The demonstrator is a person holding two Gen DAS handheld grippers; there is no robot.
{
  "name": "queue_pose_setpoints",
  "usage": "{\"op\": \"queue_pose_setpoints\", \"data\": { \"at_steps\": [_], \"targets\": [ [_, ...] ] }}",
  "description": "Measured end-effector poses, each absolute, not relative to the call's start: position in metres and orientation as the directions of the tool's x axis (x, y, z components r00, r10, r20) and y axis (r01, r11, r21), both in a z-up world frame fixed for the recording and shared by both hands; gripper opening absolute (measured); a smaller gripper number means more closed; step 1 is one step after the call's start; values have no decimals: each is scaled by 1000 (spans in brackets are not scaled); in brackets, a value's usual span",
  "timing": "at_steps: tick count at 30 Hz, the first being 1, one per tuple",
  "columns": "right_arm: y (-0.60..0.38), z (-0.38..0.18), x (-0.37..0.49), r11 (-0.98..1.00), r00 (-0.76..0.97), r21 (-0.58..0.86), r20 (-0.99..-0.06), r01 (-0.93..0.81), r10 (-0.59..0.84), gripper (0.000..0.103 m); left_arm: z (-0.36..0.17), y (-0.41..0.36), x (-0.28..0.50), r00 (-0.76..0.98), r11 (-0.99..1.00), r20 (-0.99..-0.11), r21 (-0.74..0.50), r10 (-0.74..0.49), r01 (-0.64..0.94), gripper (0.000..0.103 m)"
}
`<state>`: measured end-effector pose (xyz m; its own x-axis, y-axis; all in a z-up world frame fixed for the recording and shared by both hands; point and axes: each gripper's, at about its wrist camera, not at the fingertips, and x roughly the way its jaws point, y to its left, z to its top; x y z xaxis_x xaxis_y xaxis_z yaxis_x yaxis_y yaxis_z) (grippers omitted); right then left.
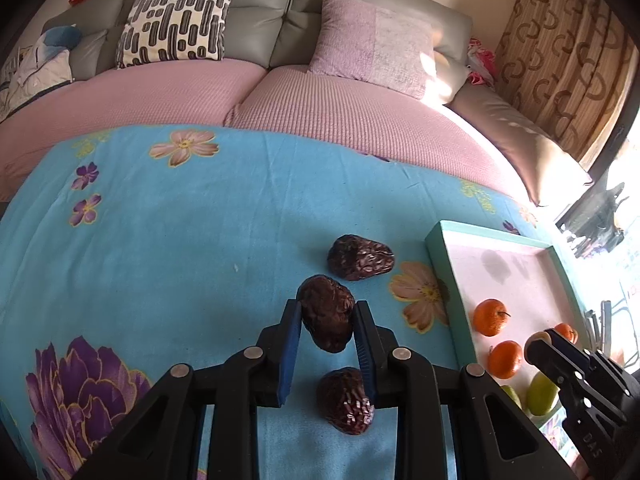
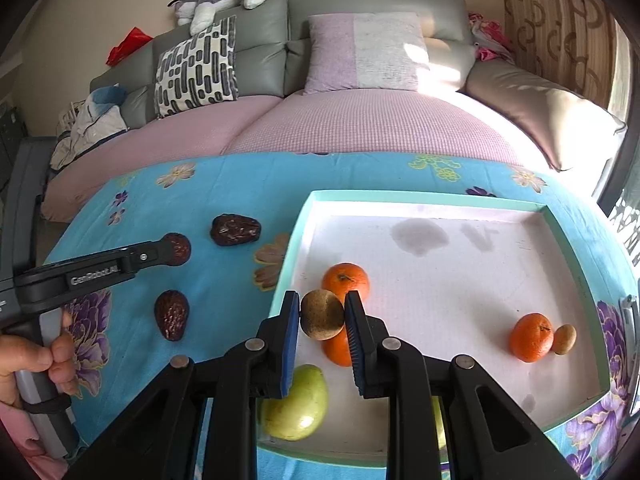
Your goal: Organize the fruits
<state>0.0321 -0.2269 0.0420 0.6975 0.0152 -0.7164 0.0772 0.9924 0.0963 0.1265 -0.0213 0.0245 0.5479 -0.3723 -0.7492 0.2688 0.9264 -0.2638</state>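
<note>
My left gripper (image 1: 327, 310) is shut on a dark wrinkled date (image 1: 325, 320) over the blue flowered cloth (image 1: 180, 240). Two more dates lie on the cloth, one beyond it (image 1: 362, 258) and one under the fingers (image 1: 347, 400). Over the tray's near left corner, my right gripper (image 2: 322, 309) is shut on a round brown fruit (image 2: 320, 316). The teal-rimmed tray (image 2: 420, 196) holds oranges (image 2: 346, 280) (image 2: 532, 336), a small brown fruit (image 2: 564, 339) and a green fruit (image 2: 296, 402). A third orange (image 2: 336, 350) is partly hidden behind the held fruit.
A sofa with a pink cover (image 1: 320, 112) and cushions (image 1: 176, 20) runs along the cloth's far edge. A hand (image 2: 36, 360) grips the left tool's handle at the lower left. A curtain (image 1: 568, 60) hangs at the right.
</note>
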Motion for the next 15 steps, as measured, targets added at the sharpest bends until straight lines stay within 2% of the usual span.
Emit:
{"op": "queue_pose_setpoints", "data": {
  "at_steps": [9,15],
  "targets": [
    [-297,44,11,948,678,98,-721,302,-141,24,47,-73,100,513,858,-711,-264,-481,440,25],
    [-309,45,4,937,674,107,-722,332,-157,24,39,-78,101,498,866,-735,-248,-460,434,25]
  ]
}}
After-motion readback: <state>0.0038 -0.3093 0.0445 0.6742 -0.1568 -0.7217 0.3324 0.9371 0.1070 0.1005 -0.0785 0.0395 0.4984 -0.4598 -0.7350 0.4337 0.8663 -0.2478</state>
